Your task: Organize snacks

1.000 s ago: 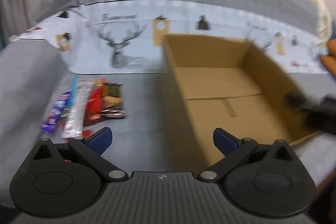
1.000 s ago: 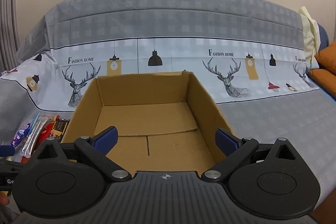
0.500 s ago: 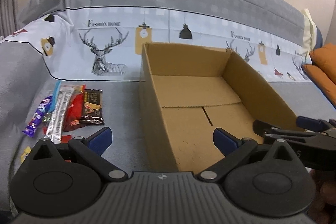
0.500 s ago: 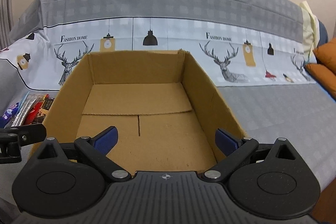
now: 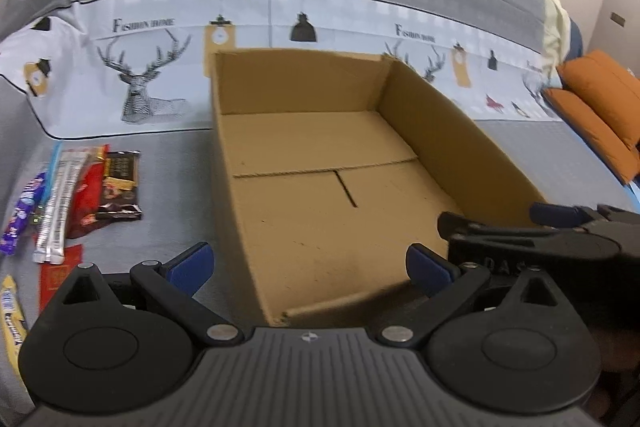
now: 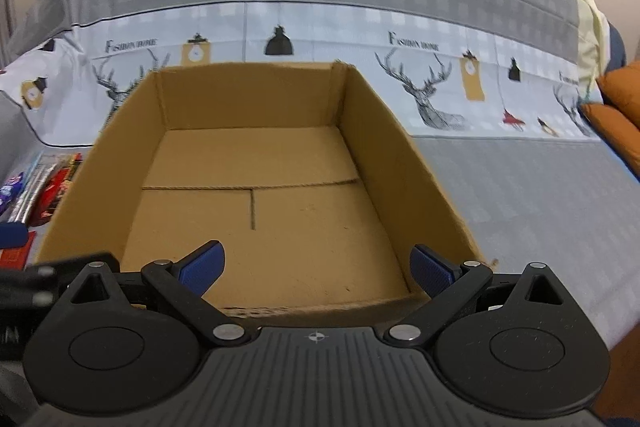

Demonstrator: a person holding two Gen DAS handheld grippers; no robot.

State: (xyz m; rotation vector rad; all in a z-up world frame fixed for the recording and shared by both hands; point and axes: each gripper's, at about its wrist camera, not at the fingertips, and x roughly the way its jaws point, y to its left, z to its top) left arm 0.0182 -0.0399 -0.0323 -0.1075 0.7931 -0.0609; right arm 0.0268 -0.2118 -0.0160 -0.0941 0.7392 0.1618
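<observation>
Right now both claws are spread wide with nothing between their blue pads. The left gripper hangs over the near left corner of the cardboard box, one pad out over the grey cover and the other over the box floor, so the box's left wall runs up between them. The right gripper sits square to the box's near edge, both pads over the bare floor inside, and from the left camera its black body shows poking in at the near right corner.

The box is open on top and has nothing in it; only the flap seams cross its floor. Its four walls stand upright, the far one close against the printed deer band of the sofa cover.

The snacks lie in a loose row on the cover to the left of the box, apart from its wall with a strip of bare fabric between: a dark brown chocolate bar nearest the box, then a red packet, a silver stick pack and a purple bar. A flat red packet and a yellow wrapper lie nearer, by the left claw.

Right of the box the cover is open and flat as far as the orange cushions.
</observation>
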